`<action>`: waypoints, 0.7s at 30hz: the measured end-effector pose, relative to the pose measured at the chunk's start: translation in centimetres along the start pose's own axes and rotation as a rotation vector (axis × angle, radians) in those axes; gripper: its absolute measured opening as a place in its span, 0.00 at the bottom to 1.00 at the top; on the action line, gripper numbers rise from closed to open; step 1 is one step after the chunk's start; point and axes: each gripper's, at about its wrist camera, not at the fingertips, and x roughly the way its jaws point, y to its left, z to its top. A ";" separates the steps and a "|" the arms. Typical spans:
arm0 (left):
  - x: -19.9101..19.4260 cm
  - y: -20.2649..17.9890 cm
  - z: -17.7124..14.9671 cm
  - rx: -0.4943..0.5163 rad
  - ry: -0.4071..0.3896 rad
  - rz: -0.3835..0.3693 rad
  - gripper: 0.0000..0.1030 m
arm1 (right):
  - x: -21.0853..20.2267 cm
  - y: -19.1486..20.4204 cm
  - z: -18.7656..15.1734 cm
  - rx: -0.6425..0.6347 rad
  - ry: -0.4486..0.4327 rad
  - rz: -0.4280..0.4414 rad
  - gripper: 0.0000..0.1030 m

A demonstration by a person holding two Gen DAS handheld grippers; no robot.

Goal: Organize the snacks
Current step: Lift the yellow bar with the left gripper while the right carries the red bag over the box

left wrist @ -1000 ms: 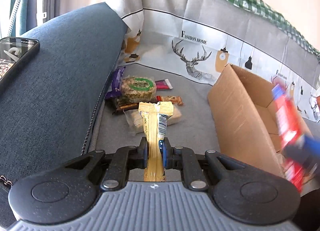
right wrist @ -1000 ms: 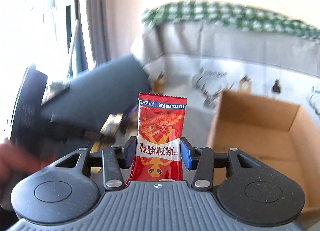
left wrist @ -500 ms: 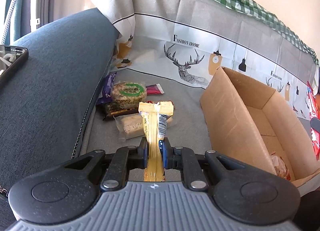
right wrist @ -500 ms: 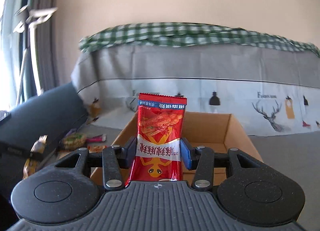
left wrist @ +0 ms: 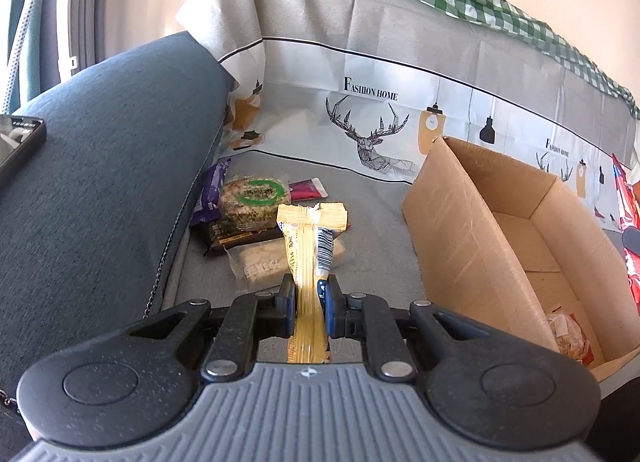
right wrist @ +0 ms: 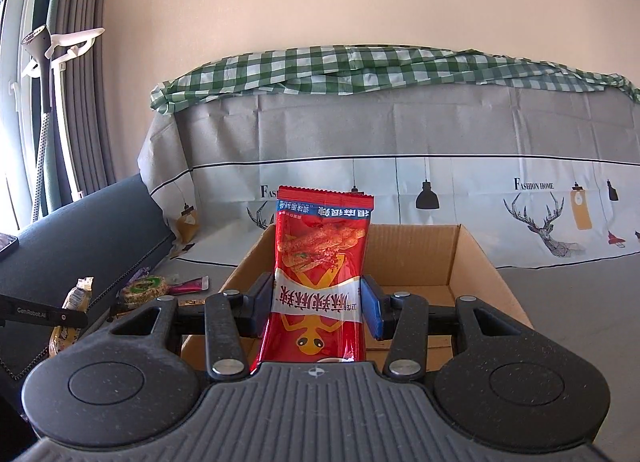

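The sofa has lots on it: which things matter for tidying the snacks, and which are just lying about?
Job: red packet, yellow packet, box, snack pile.
Lying about: phone, checked cloth, deer-print cover.

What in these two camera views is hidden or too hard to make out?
- Cardboard box floor: right wrist view, blocked by the red snack packet and right gripper.
- Snack pile: left wrist view, partly behind the yellow packet.
- Phone: left wrist view, cut off by the edge.
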 end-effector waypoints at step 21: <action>-0.6 -11.0 1.5 0.218 -0.203 -0.158 0.14 | 0.2 -0.7 0.1 0.045 -0.011 -0.020 0.47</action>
